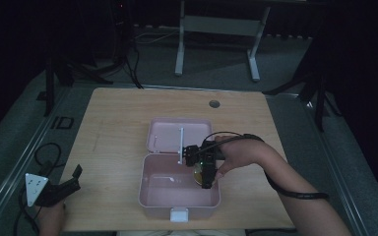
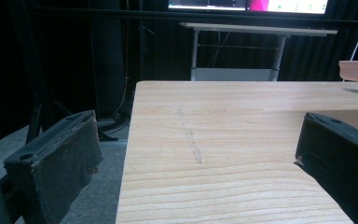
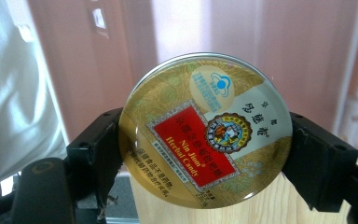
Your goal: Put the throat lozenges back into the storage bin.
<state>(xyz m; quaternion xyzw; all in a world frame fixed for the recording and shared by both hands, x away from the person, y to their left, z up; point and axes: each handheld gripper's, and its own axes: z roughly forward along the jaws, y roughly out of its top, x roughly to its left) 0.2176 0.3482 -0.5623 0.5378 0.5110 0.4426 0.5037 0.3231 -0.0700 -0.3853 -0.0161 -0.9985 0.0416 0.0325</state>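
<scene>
A round gold candy tin (image 3: pixel 205 130) with a red label sits clamped between the two jaws of my right gripper (image 3: pixel 204 154). From above, that right gripper (image 1: pixel 203 172) hangs over the right part of an open pink plastic box (image 1: pixel 150 189), with the tin (image 1: pixel 199 175) just showing under it. The box's lid (image 1: pixel 172 135) lies flat behind it. My left gripper (image 1: pixel 71 178) rests at the table's front left corner, off the box. Its jaws (image 2: pixel 191 163) stand wide apart over bare wood with nothing between them.
The wooden table (image 1: pixel 113 123) has a round cable hole (image 1: pixel 214 103) near its far edge. A white latch (image 1: pixel 179 215) sticks out of the box's front. A white-legged desk (image 1: pixel 216 29) and dark stands are on the floor beyond.
</scene>
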